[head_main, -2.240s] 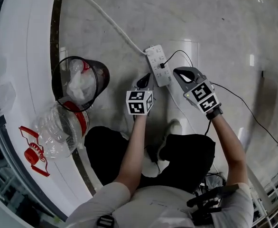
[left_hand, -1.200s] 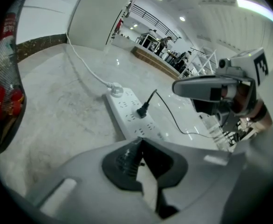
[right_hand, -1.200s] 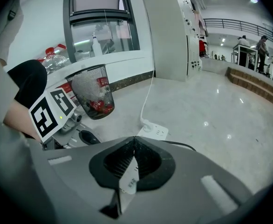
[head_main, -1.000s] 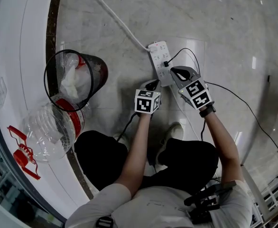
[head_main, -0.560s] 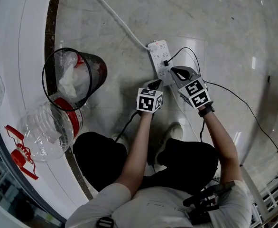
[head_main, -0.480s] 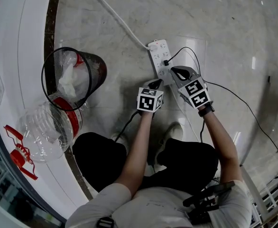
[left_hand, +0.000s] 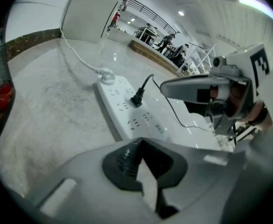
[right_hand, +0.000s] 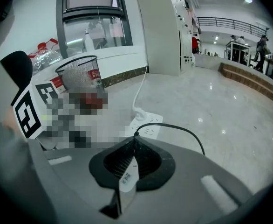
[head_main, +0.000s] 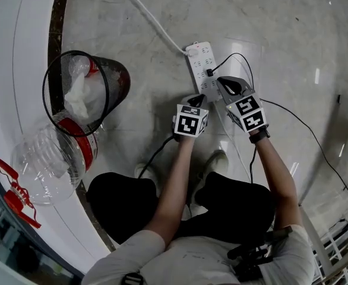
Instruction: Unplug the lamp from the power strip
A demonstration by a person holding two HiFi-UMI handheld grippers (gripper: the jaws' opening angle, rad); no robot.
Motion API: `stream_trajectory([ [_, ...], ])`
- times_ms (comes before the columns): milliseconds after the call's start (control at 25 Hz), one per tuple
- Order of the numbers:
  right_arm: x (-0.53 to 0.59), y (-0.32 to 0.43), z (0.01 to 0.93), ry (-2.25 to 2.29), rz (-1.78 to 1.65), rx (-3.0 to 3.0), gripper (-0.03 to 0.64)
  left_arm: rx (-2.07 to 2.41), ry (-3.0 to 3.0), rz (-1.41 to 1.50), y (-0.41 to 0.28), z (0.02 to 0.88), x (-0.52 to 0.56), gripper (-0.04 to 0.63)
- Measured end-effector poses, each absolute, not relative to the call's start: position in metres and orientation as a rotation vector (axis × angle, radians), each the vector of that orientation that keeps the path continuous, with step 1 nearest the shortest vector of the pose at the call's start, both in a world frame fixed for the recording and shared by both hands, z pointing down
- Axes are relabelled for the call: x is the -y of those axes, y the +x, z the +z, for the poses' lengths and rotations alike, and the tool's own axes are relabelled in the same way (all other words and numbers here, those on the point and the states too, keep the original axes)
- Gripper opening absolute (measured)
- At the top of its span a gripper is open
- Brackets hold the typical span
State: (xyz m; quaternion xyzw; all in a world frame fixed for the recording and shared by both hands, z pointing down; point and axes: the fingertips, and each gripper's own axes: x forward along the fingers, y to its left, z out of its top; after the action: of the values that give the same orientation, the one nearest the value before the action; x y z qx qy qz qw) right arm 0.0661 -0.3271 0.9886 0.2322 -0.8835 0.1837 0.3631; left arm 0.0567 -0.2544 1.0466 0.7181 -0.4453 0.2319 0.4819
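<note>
A white power strip (head_main: 200,69) lies on the marble floor with one black lamp plug (head_main: 210,72) seated in it. The thin black cord (head_main: 240,61) loops off to the right. My right gripper (head_main: 222,81) is shut and empty, its tip just right of the plug and not touching it. In the right gripper view the plug (right_hand: 135,135) shows just past my right gripper (right_hand: 134,143). My left gripper (head_main: 198,98) is shut and empty, just short of the strip's near end. The left gripper view shows the strip (left_hand: 125,111) and plug (left_hand: 137,98) ahead.
The strip's thick white cable (head_main: 153,22) runs away to the upper left. A black mesh waste bin (head_main: 79,88) and a clear water jug with red fittings (head_main: 43,171) stand left by a curved white wall base (head_main: 19,70). The person's shoes (head_main: 212,159) are behind the grippers.
Both grippers have drawn closer to the power strip. The right one has sunk a little toward the plug. Both stay shut.
</note>
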Motion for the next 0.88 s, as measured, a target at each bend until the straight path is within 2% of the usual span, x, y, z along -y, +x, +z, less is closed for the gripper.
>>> stream_trajectory([
  [360,0.336,0.067,0.997,0.657,0.5,2.284,0.008,1.123,1.759,0.669,0.054,1.054,0.256,0.0],
  [400,0.335,0.065,0.999,0.645,0.495,2.287,0.028,1.122,1.763,0.658,0.054,1.053,0.255,0.0],
  [480,0.334,0.061,1.003,0.628,0.478,2.293,0.111,1.125,1.772,0.621,0.055,1.053,0.254,0.0],
  [720,0.336,0.048,1.015,0.647,0.46,2.266,0.14,1.149,1.773,0.588,0.052,1.051,0.257,0.0],
  [880,0.338,0.048,1.026,0.705,0.463,2.239,0.125,1.145,1.777,0.61,0.057,1.052,0.253,0.0],
])
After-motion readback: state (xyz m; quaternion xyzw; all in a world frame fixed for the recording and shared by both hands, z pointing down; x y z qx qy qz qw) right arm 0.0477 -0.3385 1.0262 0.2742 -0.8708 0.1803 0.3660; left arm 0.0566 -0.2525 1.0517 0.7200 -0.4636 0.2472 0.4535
